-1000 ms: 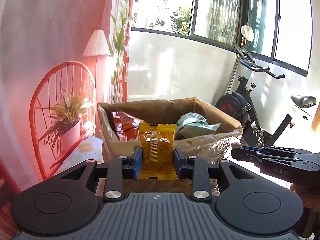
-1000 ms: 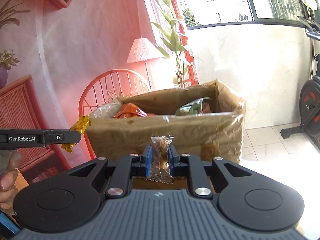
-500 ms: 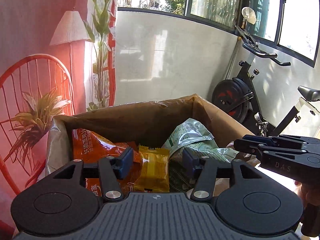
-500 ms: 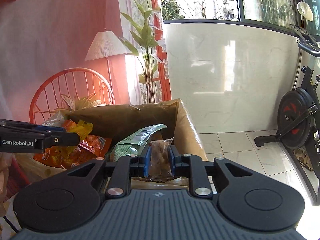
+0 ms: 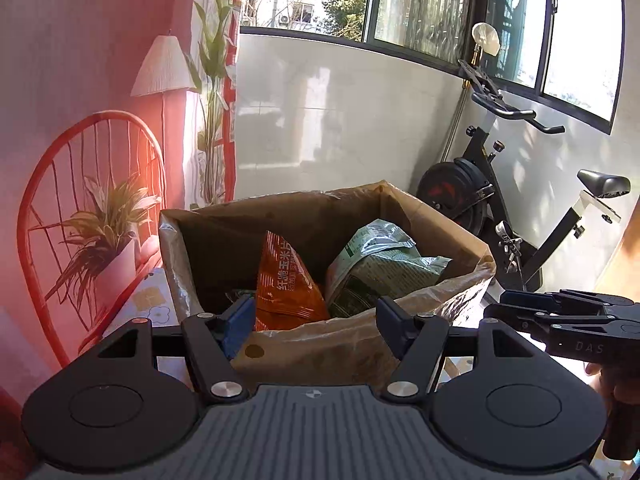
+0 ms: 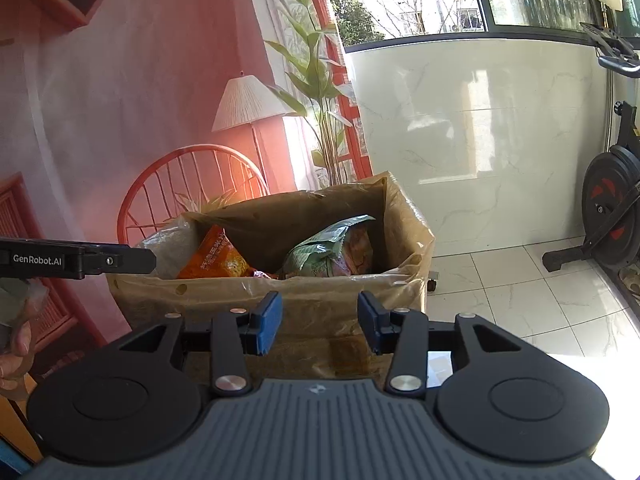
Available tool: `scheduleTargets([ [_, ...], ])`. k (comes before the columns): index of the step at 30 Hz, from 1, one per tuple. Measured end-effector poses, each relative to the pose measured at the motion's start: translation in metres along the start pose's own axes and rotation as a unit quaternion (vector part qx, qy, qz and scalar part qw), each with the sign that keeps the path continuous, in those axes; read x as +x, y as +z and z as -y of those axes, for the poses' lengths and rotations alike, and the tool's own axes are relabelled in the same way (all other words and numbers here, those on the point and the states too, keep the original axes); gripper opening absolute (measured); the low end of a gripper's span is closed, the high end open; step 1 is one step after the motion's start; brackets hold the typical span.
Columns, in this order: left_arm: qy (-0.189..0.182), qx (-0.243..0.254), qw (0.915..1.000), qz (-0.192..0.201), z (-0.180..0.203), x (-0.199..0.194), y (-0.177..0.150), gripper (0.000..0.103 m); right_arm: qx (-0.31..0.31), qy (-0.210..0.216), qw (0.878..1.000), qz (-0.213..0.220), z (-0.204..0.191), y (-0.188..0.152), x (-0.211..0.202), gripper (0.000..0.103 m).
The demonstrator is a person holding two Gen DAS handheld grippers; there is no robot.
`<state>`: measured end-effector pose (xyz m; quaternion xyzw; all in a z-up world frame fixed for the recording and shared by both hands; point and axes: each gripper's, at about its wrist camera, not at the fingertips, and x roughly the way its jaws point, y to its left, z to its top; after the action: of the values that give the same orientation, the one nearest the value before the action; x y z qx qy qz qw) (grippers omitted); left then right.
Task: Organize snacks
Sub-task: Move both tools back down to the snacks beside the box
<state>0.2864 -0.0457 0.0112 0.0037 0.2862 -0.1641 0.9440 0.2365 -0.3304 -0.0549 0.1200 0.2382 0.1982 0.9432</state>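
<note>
The left tool [image 5: 316, 324] is seen with jaws just opened wide, nothing between them; the right tool [image 6: 318, 320] likewise, less wide. Just beyond both, the orange snack bag [image 5: 286, 284] and green snack bag [image 5: 380, 266] are lodged inside the lined cardboard box [image 5: 320, 352].

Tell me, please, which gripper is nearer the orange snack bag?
Left: the left gripper is close beside the orange snack bag; the right gripper faces the green bag instead.
</note>
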Motion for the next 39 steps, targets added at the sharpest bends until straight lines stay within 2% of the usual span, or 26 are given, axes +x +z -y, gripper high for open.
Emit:
scheduleTargets([
  [5, -0.006, -0.012, 0.9999, -0.008, -0.008, -0.020, -0.026, 0.069, 0.006, 0.014, 0.999, -0.034, -0.003, -0.028, -0.003, 0.053],
  [9, -0.014, -0.040, 0.9984, -0.038, -0.020, -0.028, -0.052, 0.069, 0.014, 0.017, 0.998, -0.060, -0.002, -0.050, -0.002, 0.054],
  [12, -0.007, -0.031, 0.9983, -0.050, -0.021, -0.027, -0.069, 0.069, 0.018, 0.014, 0.997, -0.069, -0.002, -0.061, -0.001, 0.057],
  [18, -0.044, -0.005, 0.9940, -0.099, -0.021, -0.001, -0.119, 0.069, -0.018, 0.009, 0.995, -0.101, -0.014, -0.090, 0.006, 0.064],
  [21, -0.067, -0.004, 0.9892, -0.131, -0.021, 0.017, -0.145, 0.069, -0.044, 0.010, 0.992, -0.116, -0.018, -0.104, 0.010, 0.067],
  [26, -0.086, 0.040, 0.9824, -0.161, -0.010, 0.033, -0.171, 0.069, -0.031, 0.016, 0.991, -0.126, -0.012, -0.114, 0.014, 0.067],
  [31, -0.076, 0.071, 0.9781, -0.180, -0.002, 0.049, -0.183, 0.069, -0.030, 0.007, 0.990, -0.138, -0.002, -0.119, 0.020, 0.067],
  [35, -0.060, 0.068, 0.9782, -0.187, -0.001, 0.059, -0.190, 0.069, -0.070, 0.000, 0.984, -0.165, -0.001, -0.125, 0.029, 0.067],
  [36, -0.054, 0.063, 0.9798, -0.182, -0.001, 0.059, -0.190, 0.065, -0.087, 0.000, 0.981, -0.171, -0.001, -0.127, 0.031, 0.067],
  [39, -0.020, 0.038, 0.9828, -0.180, -0.007, 0.060, -0.191, 0.044, -0.139, 0.000, 0.972, -0.191, -0.005, -0.132, 0.039, 0.067],
])
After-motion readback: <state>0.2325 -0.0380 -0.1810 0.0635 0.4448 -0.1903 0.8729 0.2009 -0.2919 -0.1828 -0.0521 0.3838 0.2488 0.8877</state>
